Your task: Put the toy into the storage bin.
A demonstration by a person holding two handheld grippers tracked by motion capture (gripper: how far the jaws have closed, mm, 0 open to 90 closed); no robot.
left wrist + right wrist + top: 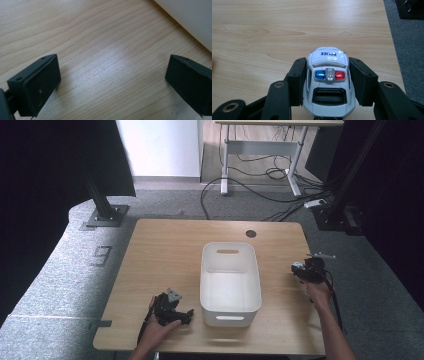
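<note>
Wooden table [165, 245], one. White bin [230, 277], one, centre, empty. My two grippers: left gripper [112, 82] near-left, jaws apart over bare wood; right gripper [325, 80] at right edge, clamped on one police car [328, 82].

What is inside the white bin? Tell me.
The white bin on the table looks empty: bare floor and walls show in the high view. The foot of its near wall is hidden by the rim.
</note>
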